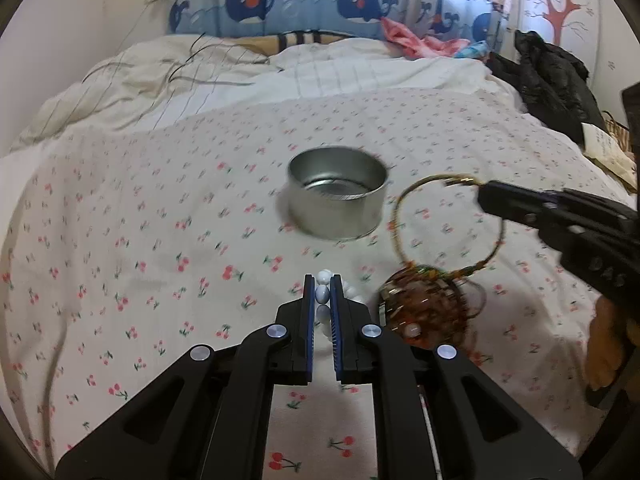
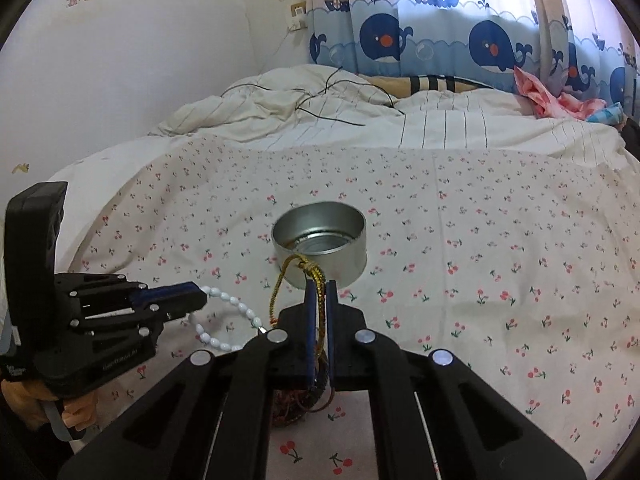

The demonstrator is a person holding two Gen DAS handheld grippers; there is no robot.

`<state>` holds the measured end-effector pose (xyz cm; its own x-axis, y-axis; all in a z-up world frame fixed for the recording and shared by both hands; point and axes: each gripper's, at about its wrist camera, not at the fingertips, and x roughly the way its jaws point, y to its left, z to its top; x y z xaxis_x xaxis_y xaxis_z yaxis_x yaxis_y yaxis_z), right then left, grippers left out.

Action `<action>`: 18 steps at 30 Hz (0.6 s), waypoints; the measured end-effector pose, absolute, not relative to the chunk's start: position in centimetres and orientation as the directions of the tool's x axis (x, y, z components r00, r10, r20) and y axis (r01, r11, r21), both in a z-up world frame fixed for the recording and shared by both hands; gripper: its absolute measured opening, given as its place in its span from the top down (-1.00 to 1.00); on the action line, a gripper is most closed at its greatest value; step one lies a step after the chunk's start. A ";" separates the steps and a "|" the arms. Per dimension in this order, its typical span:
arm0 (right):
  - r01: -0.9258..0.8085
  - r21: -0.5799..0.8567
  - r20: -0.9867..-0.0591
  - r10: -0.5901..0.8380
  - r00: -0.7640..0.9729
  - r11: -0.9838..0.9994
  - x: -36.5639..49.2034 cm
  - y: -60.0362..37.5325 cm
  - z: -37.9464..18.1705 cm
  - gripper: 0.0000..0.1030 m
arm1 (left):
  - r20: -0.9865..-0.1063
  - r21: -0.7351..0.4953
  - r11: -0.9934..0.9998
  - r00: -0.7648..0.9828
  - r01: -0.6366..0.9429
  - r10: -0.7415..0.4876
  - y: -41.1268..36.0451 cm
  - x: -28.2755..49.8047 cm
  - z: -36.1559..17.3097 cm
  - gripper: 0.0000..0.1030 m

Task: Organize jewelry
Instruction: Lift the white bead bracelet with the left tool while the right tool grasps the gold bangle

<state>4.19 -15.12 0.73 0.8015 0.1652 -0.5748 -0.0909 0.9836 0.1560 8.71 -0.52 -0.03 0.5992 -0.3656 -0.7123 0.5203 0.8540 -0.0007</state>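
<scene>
Both sets of jaws are clamped tight. Your left gripper [image 1: 323, 286] pinches a white bead bracelet [image 2: 230, 320], oval glossy beads on a loop that hangs off the fingers above the cherry-print sheet [image 1: 140, 240]. Your right gripper [image 2: 320, 292] is closed on a thin gold bangle [image 1: 444, 224], a glittery hoop lifted clear of the bed just right of the round metal tin [image 1: 338, 200]. Under the hoop, a tangled heap of brown and amber jewelry [image 1: 424, 304] lies on the sheet, near the tin.
</scene>
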 end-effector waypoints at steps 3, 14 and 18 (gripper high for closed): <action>-0.087 0.164 -0.563 0.166 0.809 0.983 4.3 -15.5 1.1 0.90 | -0.696 0.011 0.834 0.603 0.551 -0.389 -1.4 8.1 1.7 0.87; -0.076 0.213 -0.548 0.183 0.816 0.974 5.6 -18.1 2.5 0.90 | -0.665 0.001 0.784 0.586 0.621 -0.463 -4.6 10.3 7.1 0.87; -0.062 0.222 -0.555 0.178 0.813 0.973 7.5 -19.6 2.8 0.90 | -0.674 -0.048 0.784 0.559 0.619 -0.483 -5.3 12.9 7.0 0.87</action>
<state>7.48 -19.58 2.76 0.8126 0.1784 -0.5548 -0.0622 0.9731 0.2218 12.94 -5.34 7.03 0.5595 -0.4827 -0.6738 0.6188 0.7841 -0.0479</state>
